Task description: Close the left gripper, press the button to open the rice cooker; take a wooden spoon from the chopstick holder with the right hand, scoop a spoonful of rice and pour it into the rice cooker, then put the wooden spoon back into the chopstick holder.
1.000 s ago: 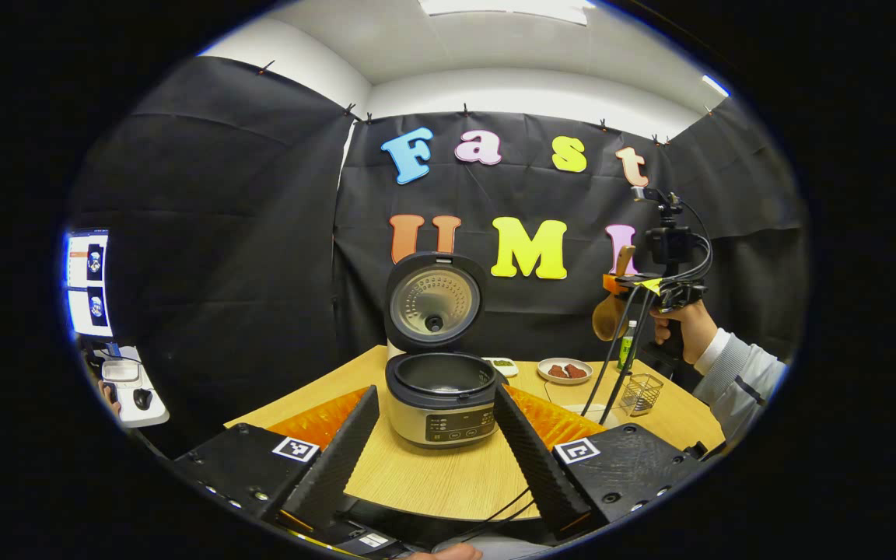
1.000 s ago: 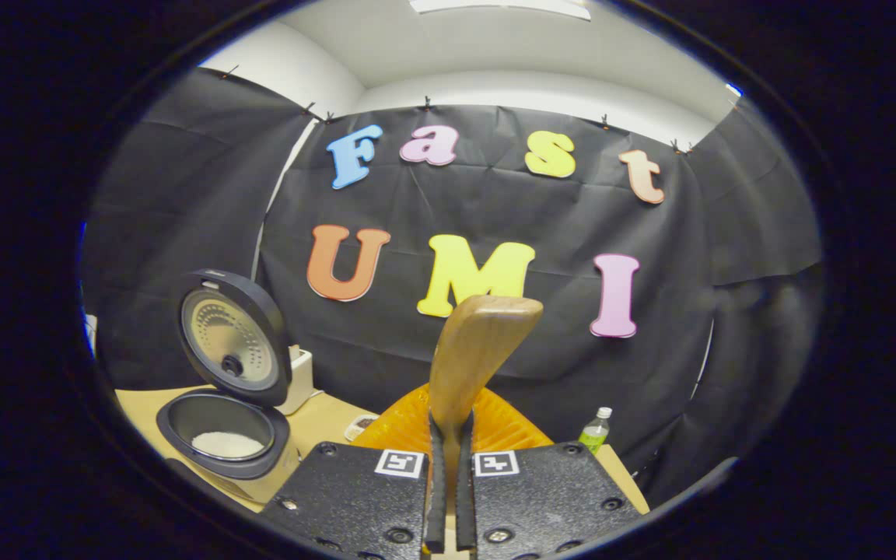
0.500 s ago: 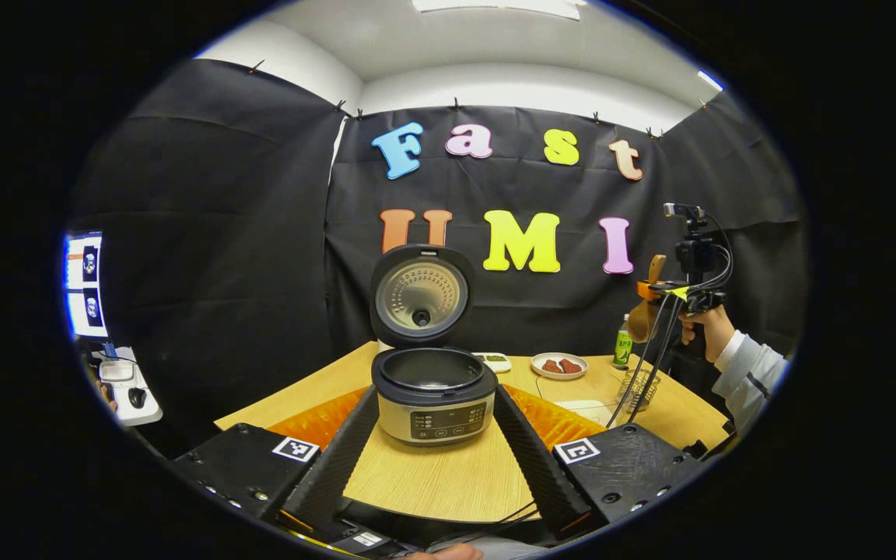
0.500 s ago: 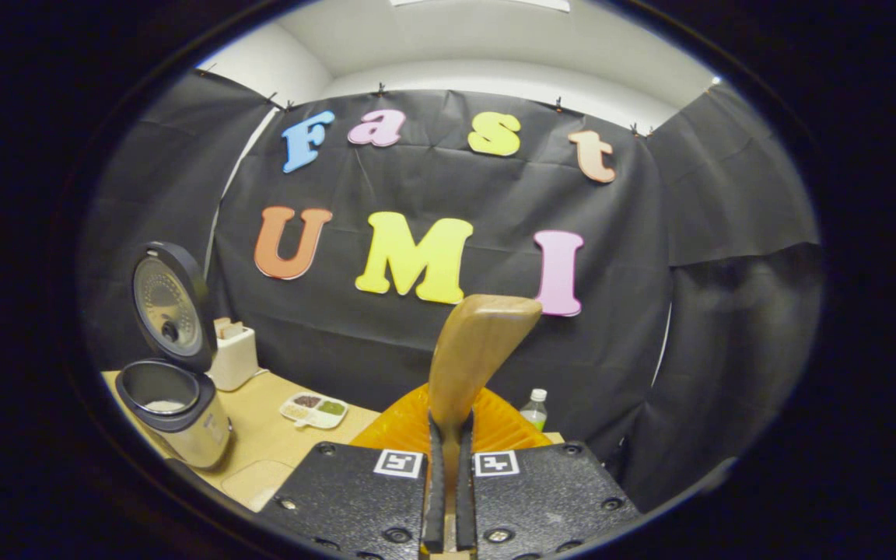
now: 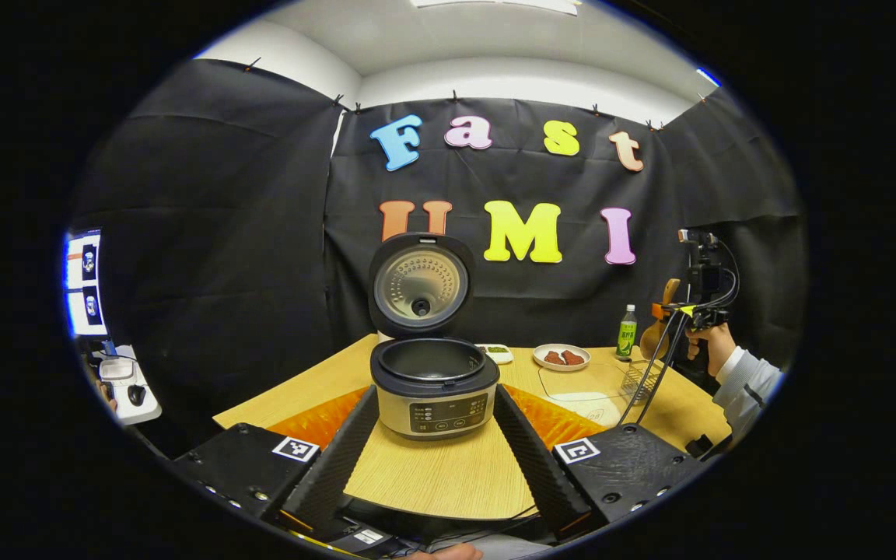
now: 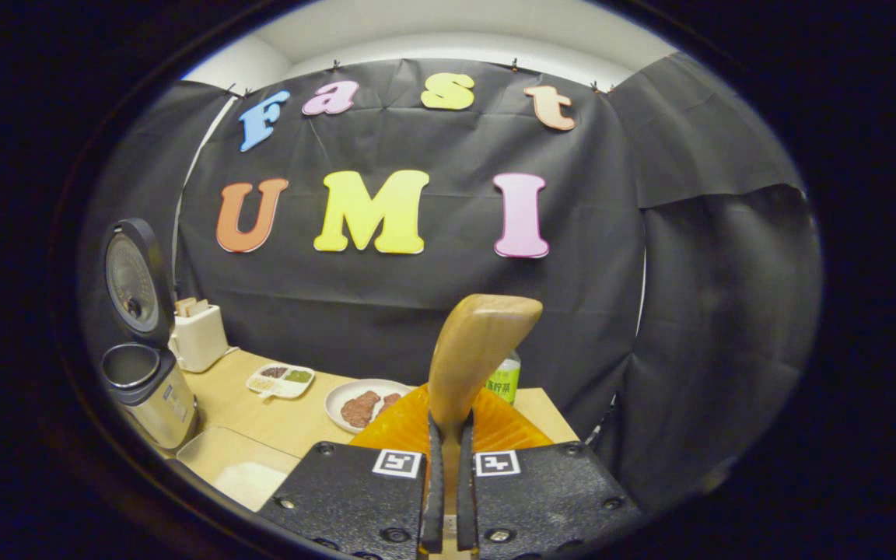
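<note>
In the left gripper view, the rice cooker (image 5: 434, 385) stands on the desk (image 5: 448, 474) with its lid (image 5: 420, 284) swung up and upright behind the pot. The left gripper (image 5: 436, 451) is released, its two fingers spread wide to either side of the cooker's front and touching nothing. To the right of the cooker sit a small sectioned dish (image 5: 498, 352), a plate (image 5: 561, 358) with reddish pieces, a green bottle (image 5: 627, 332) and the wire chopstick holder (image 5: 635, 379). Farther right, a hand (image 5: 705, 342) holds the right gripper (image 5: 670, 315) above the holder, with the wooden spoon's bowl hanging below it, though at this distance the detail is poor.

In the right gripper view, the open cooker is at far left, a white box (image 6: 199, 336) just behind it. The right gripper (image 6: 448, 467) is clenched on the wooden spoon (image 6: 473, 354), both fingers pressing its handle, whose end rises upright in front of the bottle. A flat tray (image 6: 234, 467) lies on the desk at lower left.
</note>
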Tool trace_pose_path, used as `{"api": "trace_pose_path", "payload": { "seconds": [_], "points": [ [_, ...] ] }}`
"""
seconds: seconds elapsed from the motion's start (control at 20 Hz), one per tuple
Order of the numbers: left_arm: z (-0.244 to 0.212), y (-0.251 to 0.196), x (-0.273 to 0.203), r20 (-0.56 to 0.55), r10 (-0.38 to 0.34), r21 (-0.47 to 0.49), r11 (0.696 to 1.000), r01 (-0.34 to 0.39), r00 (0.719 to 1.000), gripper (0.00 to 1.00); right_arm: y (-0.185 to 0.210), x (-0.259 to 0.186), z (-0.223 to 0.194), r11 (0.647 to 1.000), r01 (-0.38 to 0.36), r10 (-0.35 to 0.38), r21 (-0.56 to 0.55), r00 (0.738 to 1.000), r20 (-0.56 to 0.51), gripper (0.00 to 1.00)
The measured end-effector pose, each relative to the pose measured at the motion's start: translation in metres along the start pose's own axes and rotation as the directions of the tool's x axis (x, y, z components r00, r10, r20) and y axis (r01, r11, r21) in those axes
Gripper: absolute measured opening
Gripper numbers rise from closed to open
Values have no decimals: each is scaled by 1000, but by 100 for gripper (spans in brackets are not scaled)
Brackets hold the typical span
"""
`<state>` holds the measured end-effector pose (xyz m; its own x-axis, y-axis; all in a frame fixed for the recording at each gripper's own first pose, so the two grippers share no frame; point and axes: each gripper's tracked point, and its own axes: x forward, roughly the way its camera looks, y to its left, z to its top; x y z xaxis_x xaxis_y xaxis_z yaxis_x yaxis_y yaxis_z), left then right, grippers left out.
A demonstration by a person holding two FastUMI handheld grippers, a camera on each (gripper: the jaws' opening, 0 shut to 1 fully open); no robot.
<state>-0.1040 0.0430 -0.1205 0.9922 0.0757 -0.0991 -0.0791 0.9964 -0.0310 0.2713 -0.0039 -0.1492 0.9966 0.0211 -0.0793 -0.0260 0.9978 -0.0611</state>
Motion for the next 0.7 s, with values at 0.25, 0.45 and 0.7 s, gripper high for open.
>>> {"api": "trace_pose_path", "payload": {
  "seconds": [0.25, 0.45, 0.7],
  "points": [
    [-2, -3, 1, -6, -5, 9, 1000, 5, 1000, 95, -7, 6, -37, 996, -5, 13, 92, 996, -84, 13],
    [-3, 0, 2, -14, 10, 10, 1000, -10, 1000, 95, -7, 13, -55, 990, -16, 34, 143, 992, -119, 14],
    [-7, -1, 2, -27, 21, -2, 1000, -21, 999, 95, -6, 19, -70, 985, -34, 61, 170, 986, -155, 19]
  ]
}}
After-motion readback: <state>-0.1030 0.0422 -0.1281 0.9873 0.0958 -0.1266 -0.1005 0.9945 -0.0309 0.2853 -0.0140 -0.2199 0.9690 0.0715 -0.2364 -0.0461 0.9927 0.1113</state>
